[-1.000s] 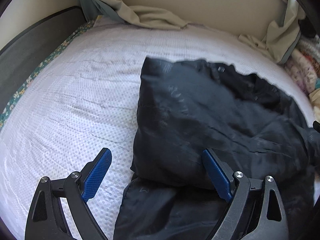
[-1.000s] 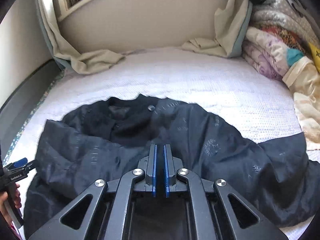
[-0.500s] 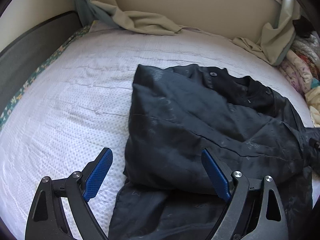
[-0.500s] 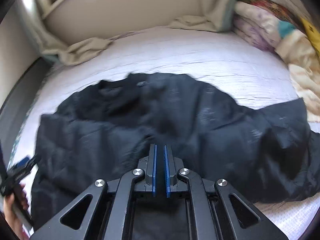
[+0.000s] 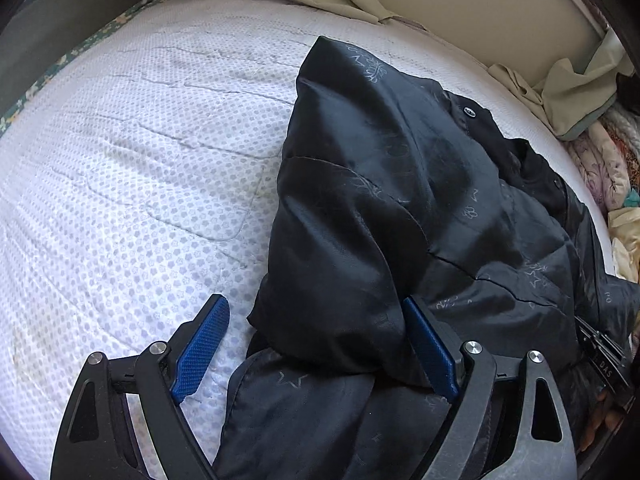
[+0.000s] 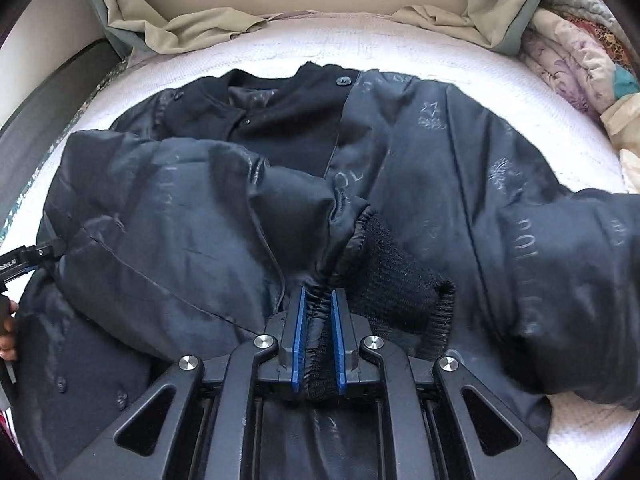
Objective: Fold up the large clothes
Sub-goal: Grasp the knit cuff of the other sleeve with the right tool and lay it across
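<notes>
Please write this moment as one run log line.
right gripper: opening, jacket cuff between pads | left gripper: open over jacket | bed

Faint "POL" lettering – dark jacket [image 6: 524, 240]; otherwise illegible

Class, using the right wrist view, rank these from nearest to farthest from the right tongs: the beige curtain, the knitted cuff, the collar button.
1. Knitted cuff, its gathered edge between the right tongs, whose jaws are opening.
2. Collar button, higher up, at the black jacket neckline.
3. Beige curtain, bunched beyond the jacket, against the far wall.
</notes>
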The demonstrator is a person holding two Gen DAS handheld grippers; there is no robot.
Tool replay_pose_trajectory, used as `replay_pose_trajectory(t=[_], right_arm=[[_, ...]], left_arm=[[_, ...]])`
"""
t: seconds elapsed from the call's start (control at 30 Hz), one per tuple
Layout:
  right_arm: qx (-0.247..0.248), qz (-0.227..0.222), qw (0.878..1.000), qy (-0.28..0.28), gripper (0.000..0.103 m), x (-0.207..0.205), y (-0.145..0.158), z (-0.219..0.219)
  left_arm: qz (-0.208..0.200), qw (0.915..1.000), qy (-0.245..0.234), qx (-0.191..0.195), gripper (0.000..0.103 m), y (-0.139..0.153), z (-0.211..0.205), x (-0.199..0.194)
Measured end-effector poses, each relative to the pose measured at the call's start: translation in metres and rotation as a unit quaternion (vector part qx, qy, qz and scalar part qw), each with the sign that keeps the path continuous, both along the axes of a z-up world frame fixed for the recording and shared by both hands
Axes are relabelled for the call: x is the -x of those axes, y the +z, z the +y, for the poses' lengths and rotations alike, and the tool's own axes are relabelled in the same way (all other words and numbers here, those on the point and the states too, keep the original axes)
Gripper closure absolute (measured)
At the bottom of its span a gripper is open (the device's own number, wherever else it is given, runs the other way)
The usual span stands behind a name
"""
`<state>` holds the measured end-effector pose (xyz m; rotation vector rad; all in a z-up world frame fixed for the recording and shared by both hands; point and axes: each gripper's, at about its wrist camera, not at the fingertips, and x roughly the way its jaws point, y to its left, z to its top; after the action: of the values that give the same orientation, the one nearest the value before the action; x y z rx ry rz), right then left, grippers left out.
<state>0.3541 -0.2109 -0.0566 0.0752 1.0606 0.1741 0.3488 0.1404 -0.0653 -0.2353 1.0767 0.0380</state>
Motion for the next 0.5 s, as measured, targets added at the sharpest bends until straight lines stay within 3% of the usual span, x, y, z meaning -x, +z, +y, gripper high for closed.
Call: replay_pose_trajectory(t=[0.1, 0.13, 0.17, 0.23, 0.3, 0.4, 0.5], right_arm=[[0.014, -0.013, 1.0, 0.011, 0.096, -0.001, -0.007, 0.004], [0.019, -0.016, 1.0, 0.013, 0.097, -0.001, -0.008, 0.005], [0.02, -0.017, 1.0, 0.012, 0.097, 0.0, -0.008, 0.005], [0.018, -0.017, 1.0, 0.009, 0.097, 0.0, -0.007, 0.004], [0.011, -0.016, 1.0, 0.005, 0.096, 0.0, -0.006, 0.002], [-0.001, -0.009, 1.0, -0.002, 0.096, -0.001, -0.002, 0.0], [-0.009, 0.003, 1.0, -0.012, 0.096, -0.003, 0.004, -0.002]], left_arm=[[-0.007, 0.9999, 0.001, -0.008, 0.014, 0.008, -0.005, 0.0], [-0.015, 0.9997, -0.001, -0.017, 0.02, 0.015, -0.009, 0.001], [-0.032, 0.9989, -0.005, -0.034, 0.027, 0.026, -0.013, 0.004], [-0.078, 0.9946, -0.014, -0.067, 0.03, 0.05, -0.024, 0.011], [-0.12, 0.9906, -0.032, -0.058, 0.03, 0.066, -0.031, 0.016], [-0.104, 0.9929, -0.053, -0.021, 0.029, 0.054, -0.034, 0.01], [-0.059, 0.9965, -0.039, -0.045, 0.031, 0.025, -0.027, 0.0]])
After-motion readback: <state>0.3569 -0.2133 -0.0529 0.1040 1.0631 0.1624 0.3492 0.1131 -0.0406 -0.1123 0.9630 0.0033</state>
